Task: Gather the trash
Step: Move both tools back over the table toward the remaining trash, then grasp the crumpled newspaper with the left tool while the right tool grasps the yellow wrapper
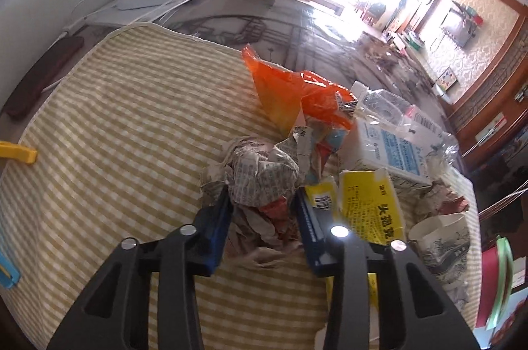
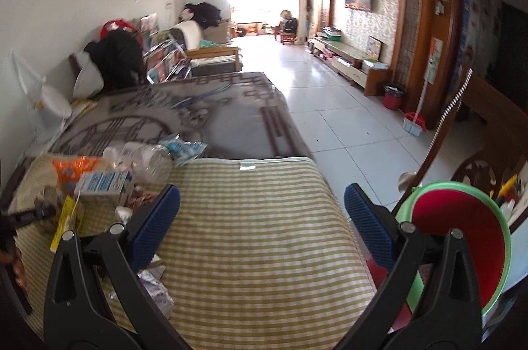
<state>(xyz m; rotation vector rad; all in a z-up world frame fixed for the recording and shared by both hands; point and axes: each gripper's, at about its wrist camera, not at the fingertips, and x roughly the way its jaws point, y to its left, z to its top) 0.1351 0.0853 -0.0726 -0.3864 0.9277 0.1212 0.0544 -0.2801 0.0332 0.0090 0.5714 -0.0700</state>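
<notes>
Pinching crumpled newspaper (image 1: 260, 181), left claw (image 1: 262, 211) over checkered mat (image 1: 125, 119); right claw (image 2: 260, 211) spread, white tiled floor (image 2: 330, 119) upper right.

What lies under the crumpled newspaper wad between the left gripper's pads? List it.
Under the crumpled newspaper wad shows the checked mat; reddish paper scraps poke out below. The left gripper grips the wad. Whatever sits beneath its middle is covered.
</notes>
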